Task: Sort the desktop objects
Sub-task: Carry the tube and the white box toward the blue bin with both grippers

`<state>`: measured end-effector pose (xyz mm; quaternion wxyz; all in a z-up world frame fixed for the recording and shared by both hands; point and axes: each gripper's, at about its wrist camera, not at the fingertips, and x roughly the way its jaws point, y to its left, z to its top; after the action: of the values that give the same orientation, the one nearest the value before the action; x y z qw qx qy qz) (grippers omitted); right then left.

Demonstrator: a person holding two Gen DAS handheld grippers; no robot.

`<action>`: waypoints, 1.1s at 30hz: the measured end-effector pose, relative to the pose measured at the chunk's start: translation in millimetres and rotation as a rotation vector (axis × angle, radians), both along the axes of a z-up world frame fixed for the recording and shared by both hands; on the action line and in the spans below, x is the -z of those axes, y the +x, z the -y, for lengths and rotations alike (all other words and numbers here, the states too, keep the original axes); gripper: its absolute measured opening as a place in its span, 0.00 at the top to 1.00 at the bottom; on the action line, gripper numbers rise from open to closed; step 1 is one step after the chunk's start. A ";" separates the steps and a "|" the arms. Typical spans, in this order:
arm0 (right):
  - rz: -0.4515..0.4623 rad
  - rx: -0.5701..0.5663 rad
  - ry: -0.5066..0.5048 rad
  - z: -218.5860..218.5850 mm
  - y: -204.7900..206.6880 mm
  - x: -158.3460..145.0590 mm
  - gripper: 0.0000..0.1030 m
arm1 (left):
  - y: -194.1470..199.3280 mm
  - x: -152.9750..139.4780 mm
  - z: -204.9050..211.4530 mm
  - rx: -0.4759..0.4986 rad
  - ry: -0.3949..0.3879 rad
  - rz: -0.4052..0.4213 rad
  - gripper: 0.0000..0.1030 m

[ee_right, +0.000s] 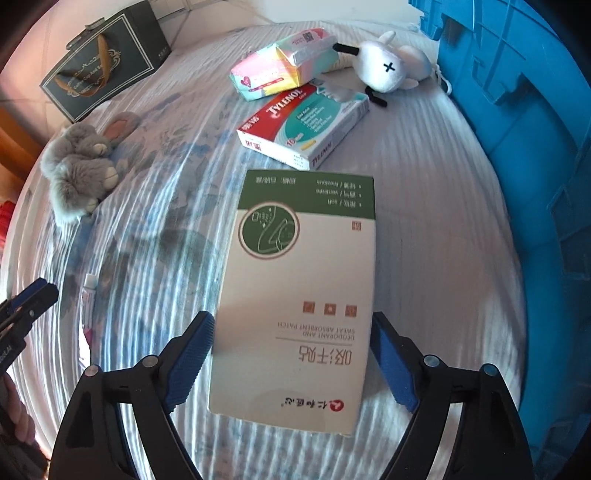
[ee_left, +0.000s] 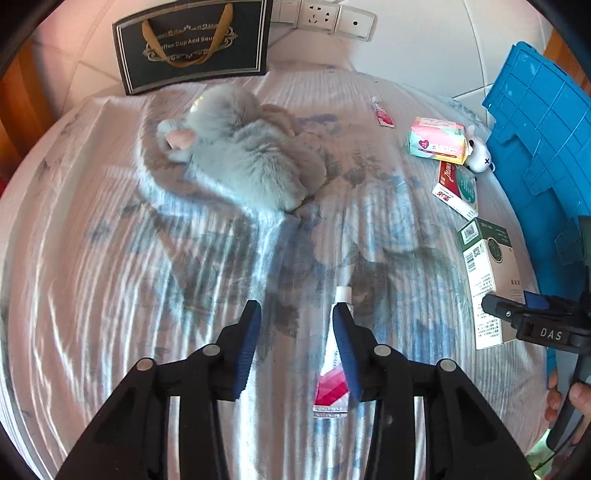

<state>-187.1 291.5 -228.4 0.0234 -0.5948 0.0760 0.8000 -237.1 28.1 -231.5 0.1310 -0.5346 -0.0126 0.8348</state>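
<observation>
A pale cloth printed with faded blue flowers (ee_left: pixel 110 280) covers the work surface, rippled with fine ridges; behind it stands a white tiled wall with a row of wall sockets (ee_left: pixel 325 16) at 12 o'clock in the left wrist view.

The green-and-white patch box (ee_right: pixel 306 295) lies flat at the centre of the right wrist view, lengthwise between the fingers of the right gripper (ee_right: pixel 291 354). The jaws stand apart; whether the blue pads press its sides or sit just clear I cannot tell. At 12 o'clock from it lies a red-and-teal medicine box (ee_right: pixel 306 125), with a pastel packet (ee_right: pixel 280 66) leaning on its far edge and a small white plush toy (ee_right: pixel 388 70) just beside them. A blue plastic crate (ee_right: pixel 517 147) fills the 3 o'clock side.

The left gripper (ee_left: pixel 295 325) hangs open over the cloth, nothing between its pads. A white-and-pink tube (ee_left: pixel 332 369) lies on the cloth under its right finger. A second small tube (ee_left: pixel 382 112) rests near 1 o'clock, well apart. A grey plush rabbit (ee_left: pixel 243 147) lies at 11 o'clock, and a dark gift bag (ee_left: pixel 192 44) stands against the wall beyond it.
</observation>
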 end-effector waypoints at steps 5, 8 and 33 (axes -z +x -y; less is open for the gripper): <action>0.006 0.003 -0.013 -4.6 3.2 1.1 0.17 | 4.8 5.5 -22.2 0.063 -0.025 -0.013 0.61; 0.005 -0.004 0.005 -1.9 1.1 0.5 0.17 | 7.0 13.9 -34.6 0.108 -0.026 0.013 0.61; -0.144 -0.111 0.072 32.8 40.6 -64.6 0.25 | 55.5 -55.2 -37.4 0.120 -0.022 -0.187 0.84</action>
<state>-146.5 258.7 -163.7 -0.0052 -0.5377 0.0155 0.8430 -181.6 65.6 -176.3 0.1753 -0.4553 0.0409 0.8719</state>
